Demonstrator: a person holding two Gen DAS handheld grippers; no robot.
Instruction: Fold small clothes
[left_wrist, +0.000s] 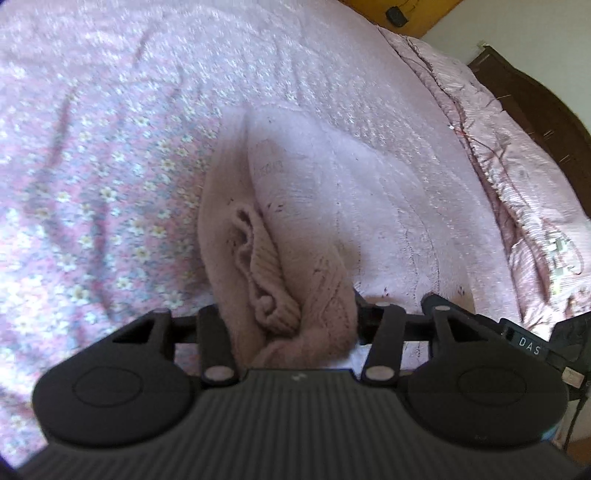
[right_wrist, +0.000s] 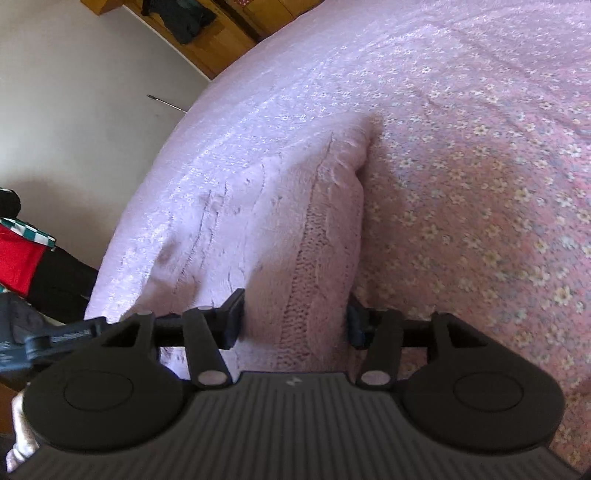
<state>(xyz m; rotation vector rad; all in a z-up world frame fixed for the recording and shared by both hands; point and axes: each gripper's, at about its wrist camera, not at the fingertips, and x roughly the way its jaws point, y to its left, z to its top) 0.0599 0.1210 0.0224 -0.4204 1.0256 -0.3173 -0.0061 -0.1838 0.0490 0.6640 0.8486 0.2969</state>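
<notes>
Right now my left gripper (left_wrist: 291, 317) has a bunched wad of the pink knit garment (left_wrist: 295, 206) filling the gap between its black fingers, ribbed cuff crumpled in soft rolls; whether it is clamped, I cannot tell. My right gripper (right_wrist: 295, 317) likewise straddles a fuzzy cable-knit fold of the same garment (right_wrist: 314, 229), cloth touching both pads, grip uncertain too. Between them the sweater rises off the bed (right_wrist: 480, 184), near its pale edge, over a wrinkled sheet of small daisies on pink.
</notes>
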